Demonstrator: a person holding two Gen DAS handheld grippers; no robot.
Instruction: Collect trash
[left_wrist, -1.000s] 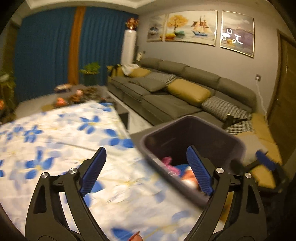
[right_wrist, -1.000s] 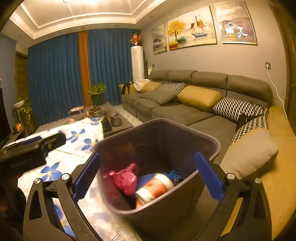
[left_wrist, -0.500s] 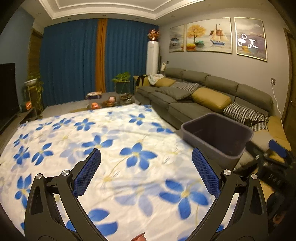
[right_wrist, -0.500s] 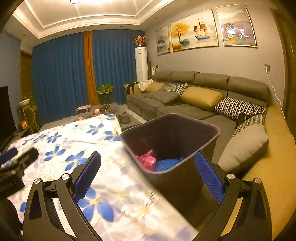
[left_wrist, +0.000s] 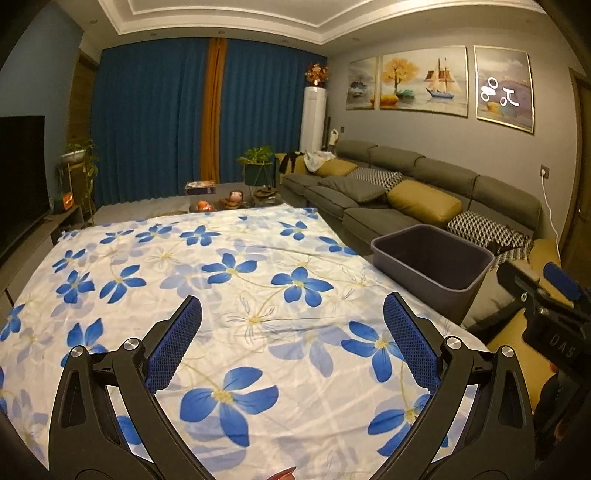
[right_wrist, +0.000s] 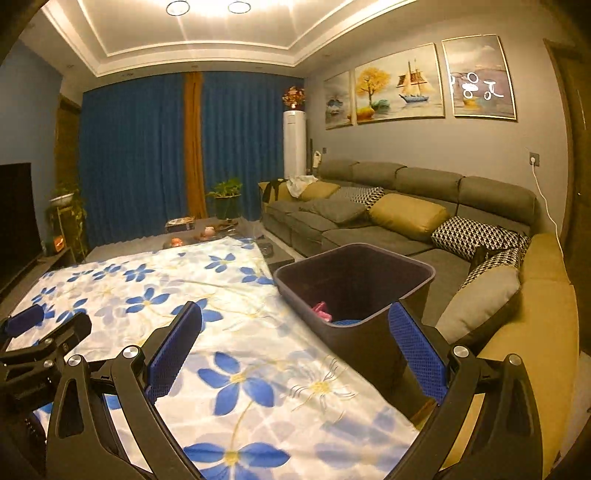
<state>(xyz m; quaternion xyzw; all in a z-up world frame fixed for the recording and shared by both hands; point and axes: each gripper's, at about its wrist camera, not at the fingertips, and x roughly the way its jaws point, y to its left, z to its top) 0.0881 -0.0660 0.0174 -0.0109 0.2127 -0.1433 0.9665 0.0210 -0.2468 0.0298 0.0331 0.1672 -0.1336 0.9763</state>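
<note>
Ahead, bin (right_wrist: 354, 291) between right claw (right_wrist: 295, 343) tips.

Bin: dark grey rectangular plastic trash bin (right_wrist: 373, 295), upright, open at the top, its rounded rim flaring slightly outward.
Position: beside the right edge of the blue-flowered white cloth, between that cloth and the sofa; seen from the left wrist it (left_wrist: 434, 264) appears farther off.
Contents: crumpled pink wrapper (right_wrist: 322, 311) beside a blue mesh-like piece (right_wrist: 345, 322), both low inside, partly hidden by the near wall.
</note>
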